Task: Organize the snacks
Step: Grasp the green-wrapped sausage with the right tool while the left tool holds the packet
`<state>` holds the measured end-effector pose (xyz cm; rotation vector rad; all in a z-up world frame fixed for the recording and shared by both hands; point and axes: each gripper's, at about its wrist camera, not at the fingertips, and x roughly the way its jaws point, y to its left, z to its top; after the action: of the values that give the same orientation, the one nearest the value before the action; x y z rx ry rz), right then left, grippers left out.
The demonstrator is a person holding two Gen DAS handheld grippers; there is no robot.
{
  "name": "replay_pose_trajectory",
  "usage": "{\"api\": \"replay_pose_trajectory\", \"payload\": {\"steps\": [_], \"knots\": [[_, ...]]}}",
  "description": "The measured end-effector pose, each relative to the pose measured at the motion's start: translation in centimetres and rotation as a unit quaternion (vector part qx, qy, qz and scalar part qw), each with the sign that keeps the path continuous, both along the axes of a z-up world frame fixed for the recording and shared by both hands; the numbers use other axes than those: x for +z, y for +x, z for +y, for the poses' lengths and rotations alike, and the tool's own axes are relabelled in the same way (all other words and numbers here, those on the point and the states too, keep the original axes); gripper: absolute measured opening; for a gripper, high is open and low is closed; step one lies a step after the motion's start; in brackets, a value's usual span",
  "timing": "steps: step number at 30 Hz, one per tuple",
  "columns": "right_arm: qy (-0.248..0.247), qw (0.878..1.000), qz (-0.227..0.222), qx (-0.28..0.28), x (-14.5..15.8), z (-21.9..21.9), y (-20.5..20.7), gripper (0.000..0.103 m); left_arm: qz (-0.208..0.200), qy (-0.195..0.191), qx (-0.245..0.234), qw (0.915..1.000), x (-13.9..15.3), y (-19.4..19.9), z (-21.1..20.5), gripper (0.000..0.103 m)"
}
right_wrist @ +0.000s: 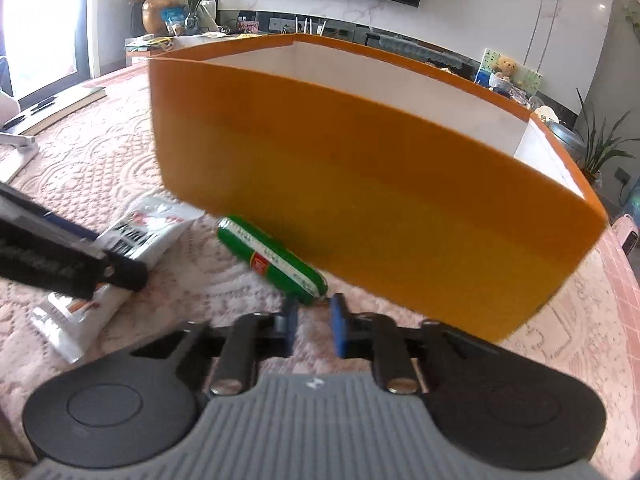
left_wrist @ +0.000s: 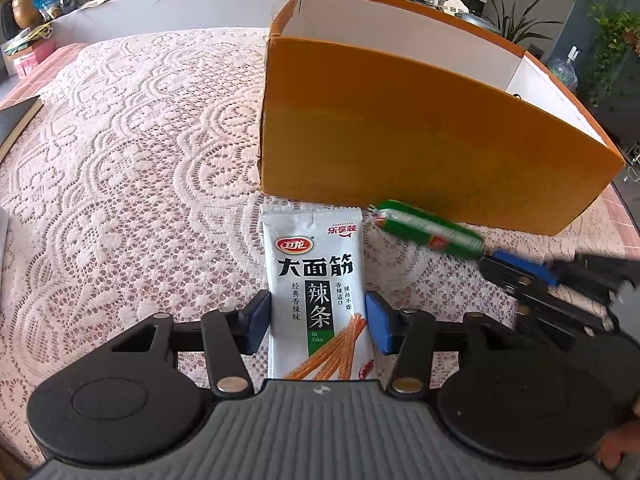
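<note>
The left tongs (left_wrist: 318, 322) are closed on the white snack packet (left_wrist: 318, 280), which lies on the lace-covered surface (left_wrist: 140, 184) just before the orange box (left_wrist: 400, 140). The right tongs (right_wrist: 313, 326) pinch the near end of the green sausage (right_wrist: 276, 262) beside it.

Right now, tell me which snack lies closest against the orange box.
The green sausage stick, lying along the foot of the orange box. The white spicy-strip packet only points its top edge toward the box, between the left gripper pads.
</note>
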<state>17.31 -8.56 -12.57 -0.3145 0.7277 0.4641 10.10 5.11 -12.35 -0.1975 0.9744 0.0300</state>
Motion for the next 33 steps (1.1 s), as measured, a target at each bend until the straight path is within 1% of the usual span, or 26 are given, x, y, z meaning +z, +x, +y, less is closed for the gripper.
{"api": "replay_pose_trajectory", "payload": {"steps": [4,6,7,9,11,12,13,15,18,21,22,23,26,29,30,31,33], "knots": [[0.043,0.998,0.049,0.000,0.7,-0.5,-1.6,0.000,-0.002,-0.008,0.003,1.0000,0.4,-0.6,0.2,0.058],[0.057,0.996,0.060,0.018,1.0,-0.2,-2.7,0.000,-0.002,-0.010,0.005,0.9999,0.6,-0.8,0.3,0.058],[0.055,0.997,0.054,0.028,1.1,0.0,-3.2,0.000,-0.002,-0.012,0.007,0.9999,0.6,-0.9,0.4,0.058],[0.040,0.998,0.019,0.044,1.5,0.6,-4.0,0.000,-0.003,-0.010,0.011,0.9999,0.7,-1.1,0.5,0.058],[0.021,0.999,-0.016,0.048,1.7,0.9,-4.2,0.012,-0.004,-0.007,0.014,0.9999,0.7,-1.2,0.7,0.058],[0.016,0.998,-0.023,0.047,1.8,1.1,-4.0,0.029,-0.004,-0.006,0.014,0.9999,0.7,-1.2,0.8,0.058],[0.016,0.998,-0.028,0.046,1.7,1.1,-3.7,0.037,-0.004,-0.006,0.014,0.9999,0.8,-1.1,0.7,0.058],[0.019,0.998,-0.032,0.047,1.5,1.1,-3.1,0.039,-0.005,-0.001,0.010,0.9999,0.9,-1.1,0.7,0.059],[0.009,0.998,-0.036,0.052,0.9,1.4,-1.8,0.041,-0.007,0.009,0.003,0.9999,0.8,-0.9,0.3,0.060],[0.022,0.998,-0.022,0.063,0.3,1.7,-0.8,0.044,-0.011,0.014,0.002,0.9998,0.5,-0.6,0.2,0.061],[0.023,0.997,-0.018,0.068,0.2,1.9,-0.5,0.044,-0.011,0.014,0.001,0.9998,0.4,-0.5,0.2,0.063],[0.020,0.997,-0.018,0.074,0.0,2.1,-0.2,0.044,-0.011,0.015,-0.001,0.9998,0.3,-0.3,0.3,0.065],[0.015,0.996,-0.016,0.090,-0.5,2.7,0.2,0.044,-0.009,0.019,-0.005,0.9998,0.2,-0.2,0.3,0.067],[0.017,0.995,-0.006,0.099,-0.9,3.1,0.6,0.042,-0.006,0.020,-0.007,0.9997,0.2,-0.1,0.2,0.067],[0.019,0.995,-0.004,0.098,-1.0,3.1,0.6,0.040,-0.006,0.020,-0.009,0.9997,0.1,0.1,0.3,0.068],[0.023,0.995,0.000,0.096,-1.0,3.0,0.7,0.036,-0.006,0.020,-0.010,0.9997,0.1,0.1,0.3,0.068],[0.026,0.995,0.007,0.094,-0.9,2.9,0.6,0.032,-0.006,0.019,-0.013,0.9997,0.1,0.1,0.4,0.068]]}}
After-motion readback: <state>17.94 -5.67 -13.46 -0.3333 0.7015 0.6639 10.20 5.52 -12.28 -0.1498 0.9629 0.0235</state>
